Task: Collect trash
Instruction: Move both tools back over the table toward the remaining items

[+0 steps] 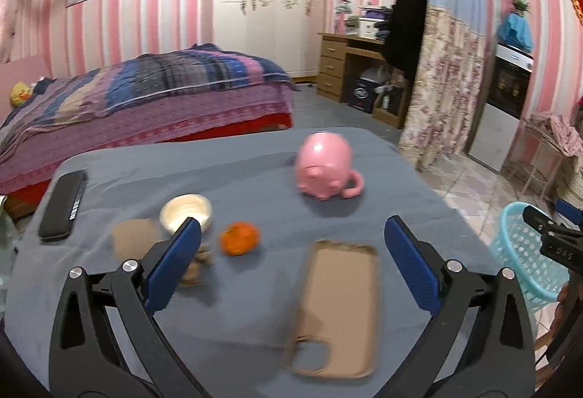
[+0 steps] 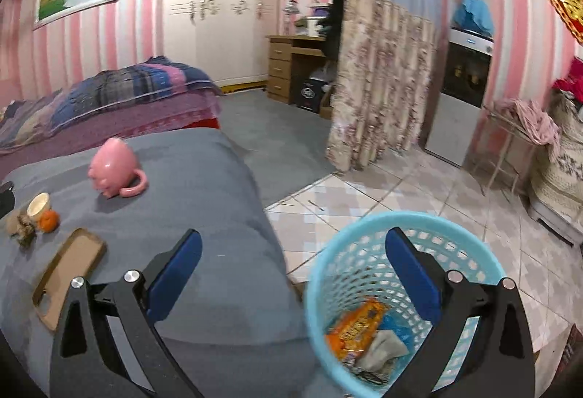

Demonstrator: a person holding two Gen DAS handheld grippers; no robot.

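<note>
On the grey-covered table (image 1: 233,172) lie an orange peel (image 1: 239,237), a brown crumpled scrap (image 1: 198,265) and a tan paper piece (image 1: 135,237). My left gripper (image 1: 291,234) hangs open above the table's near part, nothing between its blue pads. The scrap sits just by its left finger (image 1: 175,263). My right gripper (image 2: 291,245) is open and empty, straddling the table's right edge and the light blue basket (image 2: 324,274). Inside the basket lie an orange wrapper (image 2: 359,327), a grey wad (image 2: 386,347) and a blue piece. The peel (image 2: 49,219) and scrap (image 2: 25,228) show far left in the right wrist view.
A tan phone case (image 1: 339,303), a pink pig mug (image 1: 322,165), a small white bowl (image 1: 186,212) and a black remote (image 1: 63,205) also lie on the table. The basket (image 1: 524,252) stands on tiled floor to the table's right, with the right gripper's tips (image 1: 546,227) above it. A bed stands behind.
</note>
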